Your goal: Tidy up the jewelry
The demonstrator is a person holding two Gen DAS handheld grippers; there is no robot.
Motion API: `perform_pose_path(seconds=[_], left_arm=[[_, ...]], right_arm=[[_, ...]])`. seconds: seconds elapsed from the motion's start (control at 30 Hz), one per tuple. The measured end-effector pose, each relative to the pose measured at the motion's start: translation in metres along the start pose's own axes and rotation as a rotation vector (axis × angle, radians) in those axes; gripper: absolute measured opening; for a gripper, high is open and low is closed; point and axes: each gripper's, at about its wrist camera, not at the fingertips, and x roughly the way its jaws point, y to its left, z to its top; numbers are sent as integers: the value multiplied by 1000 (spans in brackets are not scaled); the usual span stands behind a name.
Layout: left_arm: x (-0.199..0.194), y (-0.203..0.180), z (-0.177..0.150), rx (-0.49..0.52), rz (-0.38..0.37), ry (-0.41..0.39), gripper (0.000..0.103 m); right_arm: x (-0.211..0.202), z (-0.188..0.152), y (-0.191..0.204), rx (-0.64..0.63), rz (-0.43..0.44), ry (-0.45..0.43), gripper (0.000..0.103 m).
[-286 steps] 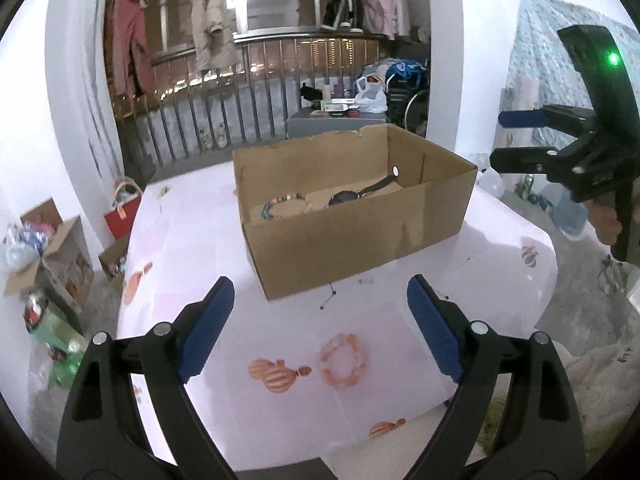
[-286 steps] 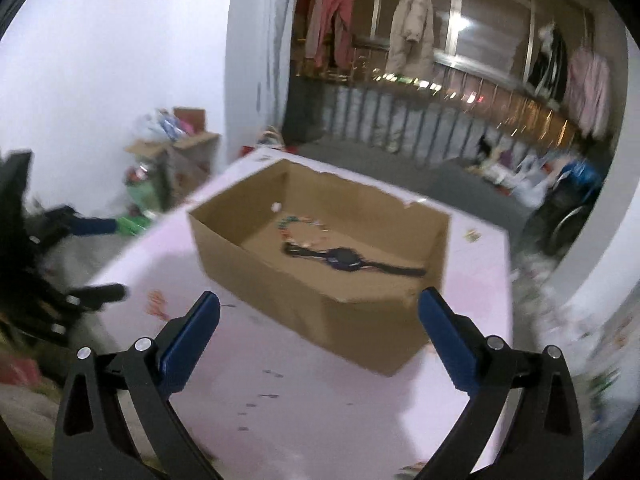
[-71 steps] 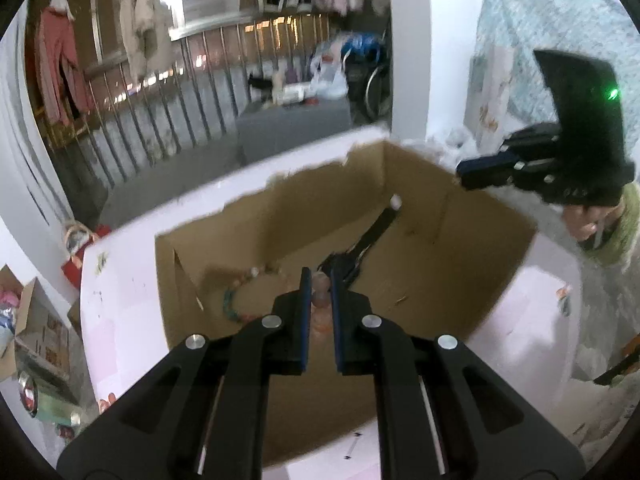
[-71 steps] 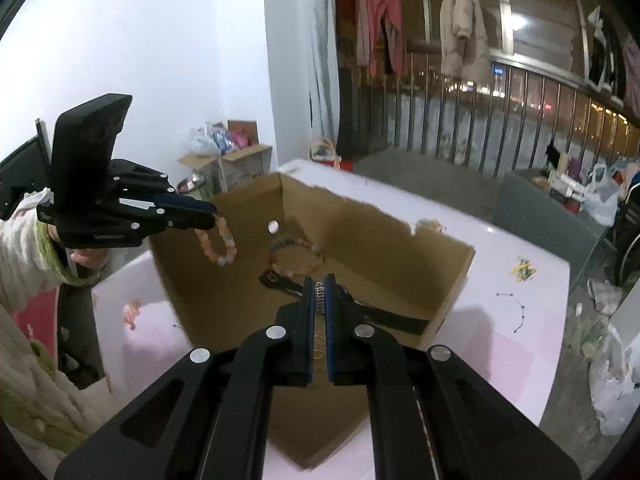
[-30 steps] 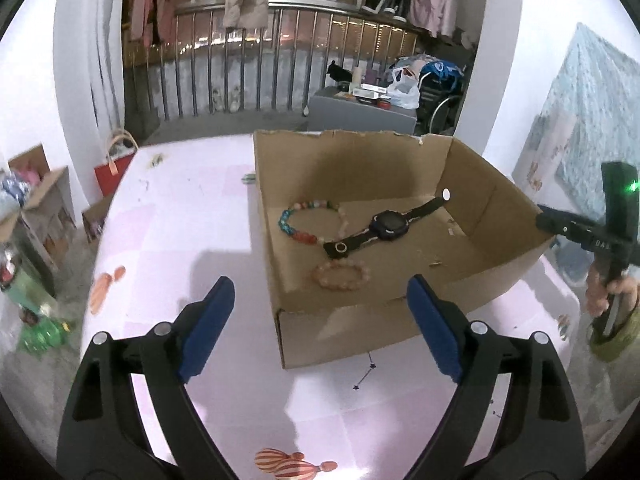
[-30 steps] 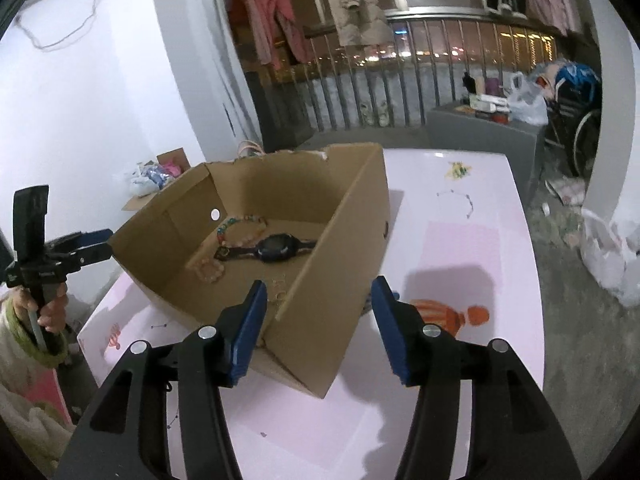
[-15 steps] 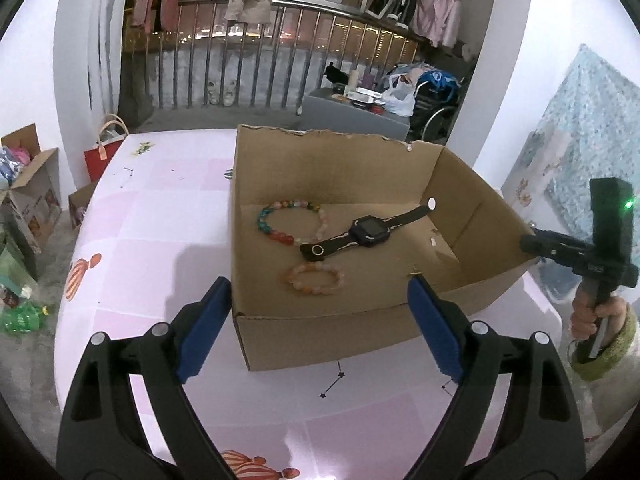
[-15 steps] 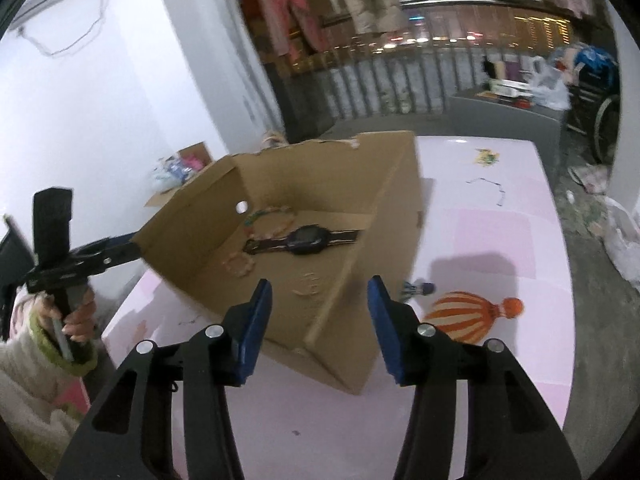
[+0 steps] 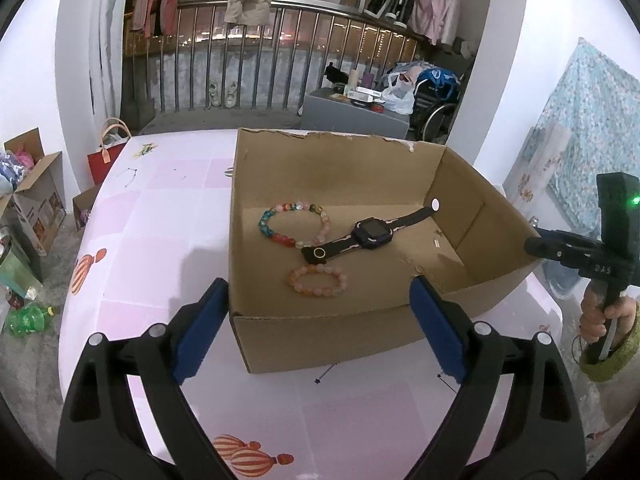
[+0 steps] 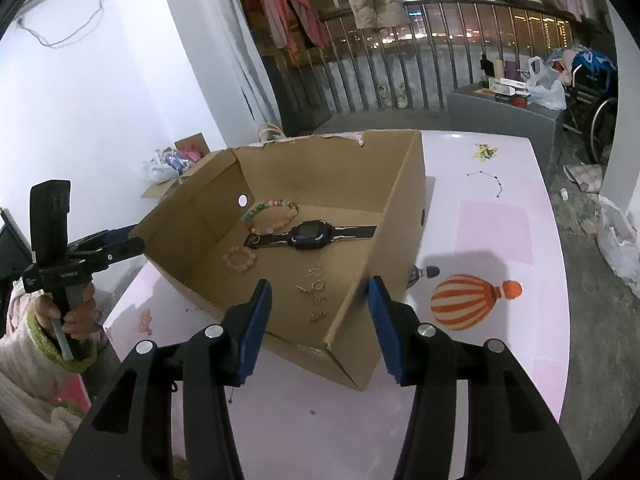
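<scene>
Two beaded bracelets, multicoloured point(image 9: 294, 224) and peach point(image 9: 317, 280), are lying at nine o'clock of black watch point(image 9: 370, 234) in brown cardboard box point(image 9: 320, 332); left gripper point(image 9: 318, 328) and right gripper point(image 10: 319, 320) are hovering, jaws apart, empty.

Two bead bracelets point(image 9: 295, 224), a black watch point(image 9: 370, 234) lie flat inside cardboard box point(image 9: 320, 332).

"DAS" on right tool point(image 9: 560, 249)

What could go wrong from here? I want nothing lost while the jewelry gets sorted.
The small gold pieces lie loose on the floor of the cardboard box, tiny and easily overlooked. The pink bead bracelet sits close to the black watch, so a grab might snag the strap. Both the left gripper and right gripper are open and empty.
</scene>
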Motion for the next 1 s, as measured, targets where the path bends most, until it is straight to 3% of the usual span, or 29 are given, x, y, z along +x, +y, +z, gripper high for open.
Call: perform_pose_path(seconds=[1.0], left_arm=[[-12,3,-5,20,-8,10,88]], right_arm=[[-13,-2,4,-11,-62,45,50]])
